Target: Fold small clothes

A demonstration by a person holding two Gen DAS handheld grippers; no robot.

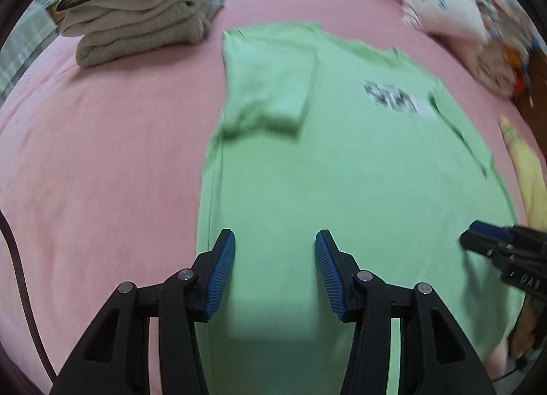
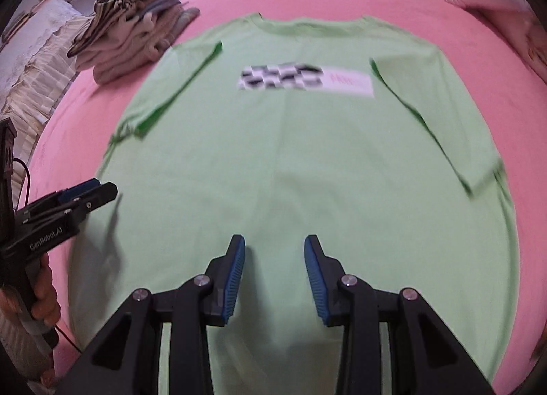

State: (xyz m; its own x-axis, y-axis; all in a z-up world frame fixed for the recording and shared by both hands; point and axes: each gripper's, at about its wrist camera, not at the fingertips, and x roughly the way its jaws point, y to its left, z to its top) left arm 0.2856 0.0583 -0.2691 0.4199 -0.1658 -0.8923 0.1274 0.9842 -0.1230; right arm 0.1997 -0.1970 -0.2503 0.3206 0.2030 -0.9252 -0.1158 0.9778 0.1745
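Blurred beyond reading: checkered print (image 2: 304, 79) on green T-shirt (image 2: 290, 162). Near hem hidden behind right gripper (image 2: 274, 244) fingers. Smeared by motion: patterned pillows (image 1: 454, 15) far right. Yellow cloth (image 1: 530, 172) cut off at right edge.

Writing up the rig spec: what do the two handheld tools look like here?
Both tools, left and right, are matte black plastic linkages with silver pivot pins, ending in two fingers faced with ribbed blue pads. The left tool's side carries white "GenRobot.AI" lettering, and a thin black cable trails from it.
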